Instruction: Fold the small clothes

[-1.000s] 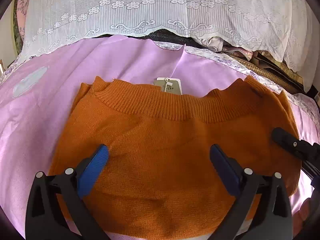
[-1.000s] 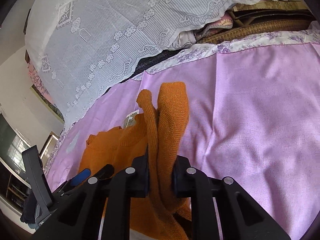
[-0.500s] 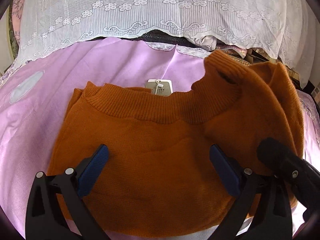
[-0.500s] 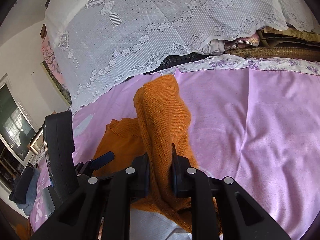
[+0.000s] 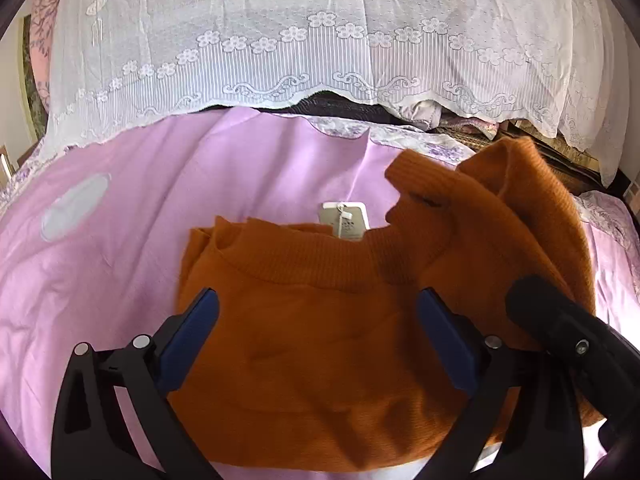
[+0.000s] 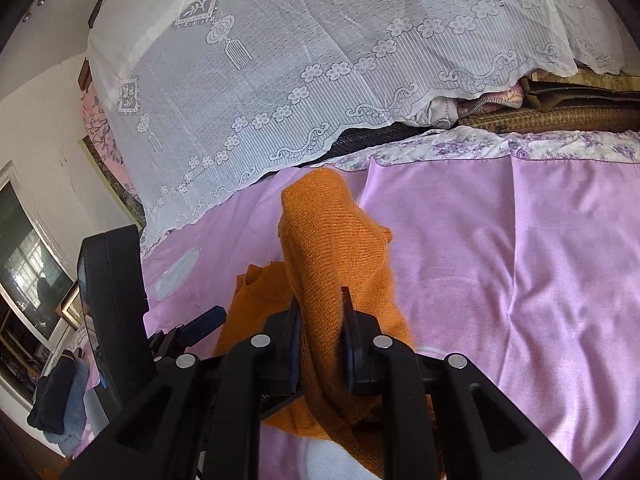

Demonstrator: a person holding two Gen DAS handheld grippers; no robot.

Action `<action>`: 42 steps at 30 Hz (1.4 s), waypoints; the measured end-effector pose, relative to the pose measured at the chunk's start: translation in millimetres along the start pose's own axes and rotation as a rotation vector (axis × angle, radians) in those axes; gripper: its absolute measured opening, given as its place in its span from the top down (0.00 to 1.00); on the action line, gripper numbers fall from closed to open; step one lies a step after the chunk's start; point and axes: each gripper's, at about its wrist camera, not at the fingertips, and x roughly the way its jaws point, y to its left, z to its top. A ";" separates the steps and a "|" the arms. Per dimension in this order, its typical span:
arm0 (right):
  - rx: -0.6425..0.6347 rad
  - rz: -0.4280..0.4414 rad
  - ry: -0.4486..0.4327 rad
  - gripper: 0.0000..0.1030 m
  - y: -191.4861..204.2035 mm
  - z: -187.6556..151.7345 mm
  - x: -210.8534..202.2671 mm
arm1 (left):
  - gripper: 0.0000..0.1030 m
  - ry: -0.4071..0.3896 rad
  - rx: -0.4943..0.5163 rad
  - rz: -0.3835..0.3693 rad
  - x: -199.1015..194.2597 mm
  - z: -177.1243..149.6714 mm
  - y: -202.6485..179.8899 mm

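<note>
Right gripper (image 6: 320, 344) clamps the orange sweater's (image 5: 320, 340) lifted side while my left gripper (image 5: 316, 336) hovers agape above its body on the pink sheet (image 5: 120, 248); I judge the fold needs the edge laid squarely across, without dragging.

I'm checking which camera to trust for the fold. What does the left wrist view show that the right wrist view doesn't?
Only the left wrist view shows the hang tag at the ribbed neckline and the open left gripper hovering over the sweater's flat body. Only the right wrist view shows the right gripper shut on a bunched fold of knit, and a window at the far left. Both show the orange sweater, the pink sheet and the white lace cover.
</note>
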 end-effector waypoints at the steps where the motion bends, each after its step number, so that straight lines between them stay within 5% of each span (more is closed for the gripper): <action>1: 0.005 0.003 -0.001 0.83 4.0 0.3 1.6 | 0.06 -0.007 0.009 0.012 -0.6 1.7 2.8; 15: 0.018 0.026 -0.001 0.83 50.0 1.2 30.8 | 0.28 -0.011 -0.073 -0.035 2.6 5.1 51.6; 21: 0.029 0.052 0.010 0.82 60.9 0.8 40.1 | 0.35 0.034 -0.150 -0.133 12.4 2.5 72.1; 24: 0.041 0.070 0.024 0.80 56.9 -1.2 45.1 | 0.38 0.094 -0.209 -0.243 27.9 -4.1 78.5; 33: 0.201 0.300 0.101 0.66 17.7 -1.3 60.2 | 0.31 0.210 -0.363 -0.477 59.3 -16.8 91.9; 42: -0.030 0.238 0.046 0.50 29.7 -8.8 15.7 | 0.17 0.229 -0.400 -0.556 62.5 -16.2 92.0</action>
